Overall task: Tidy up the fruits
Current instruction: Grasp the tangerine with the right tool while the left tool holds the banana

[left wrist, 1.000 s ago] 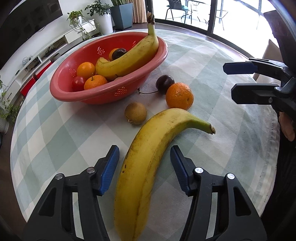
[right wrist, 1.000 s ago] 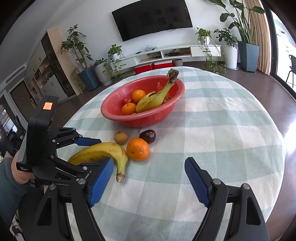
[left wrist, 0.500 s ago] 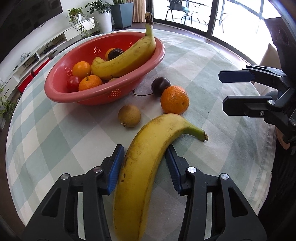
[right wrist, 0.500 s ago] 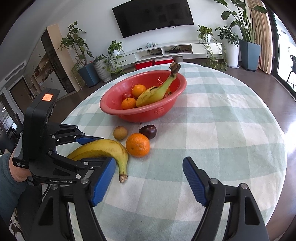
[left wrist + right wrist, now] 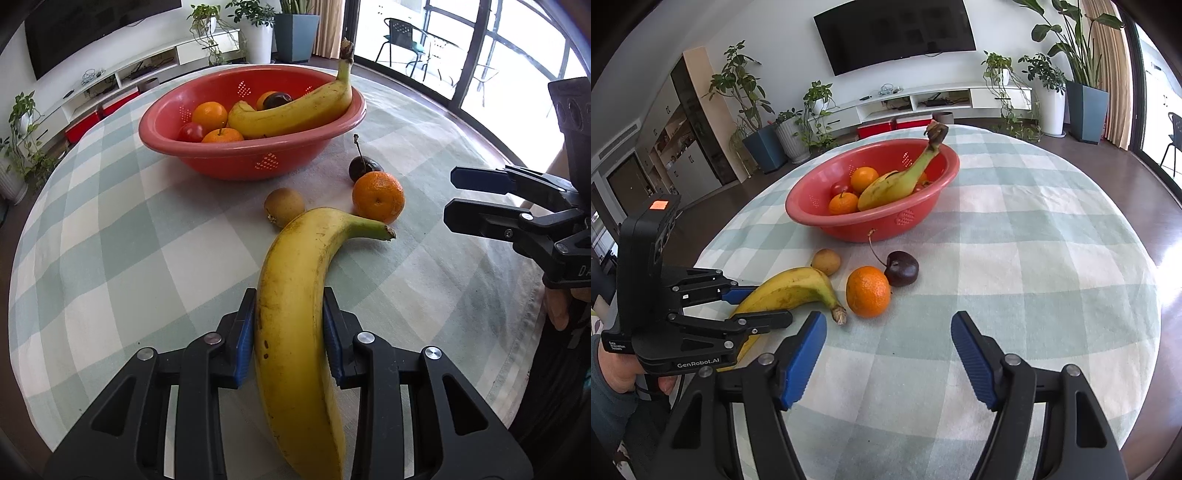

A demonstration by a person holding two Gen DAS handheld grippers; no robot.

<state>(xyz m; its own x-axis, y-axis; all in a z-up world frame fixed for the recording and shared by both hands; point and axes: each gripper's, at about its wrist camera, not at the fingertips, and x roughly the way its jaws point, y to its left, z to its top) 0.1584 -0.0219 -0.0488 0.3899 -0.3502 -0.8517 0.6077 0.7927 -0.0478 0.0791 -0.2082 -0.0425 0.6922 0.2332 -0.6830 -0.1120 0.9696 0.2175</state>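
Fruits are what I'm sorting: one long yellow banana (image 5: 295, 314) lies on the pale green checked tablecloth (image 5: 110, 258), and my left gripper (image 5: 290, 332) is closing, its blue pads (image 5: 244, 339) pressed against both sides. I read "GenRobot.AI" on its body in the right view. My right gripper (image 5: 888, 354) is closing with nothing between its pads. A red perforated plastic basin (image 5: 236, 158) holds a second banana, three oranges and smaller fruit. Loose on the cloth: one orange (image 5: 377, 196), one brown kiwi (image 5: 283, 206), one dark cherry (image 5: 364, 168). Beyond stand a wall television and potted plants.
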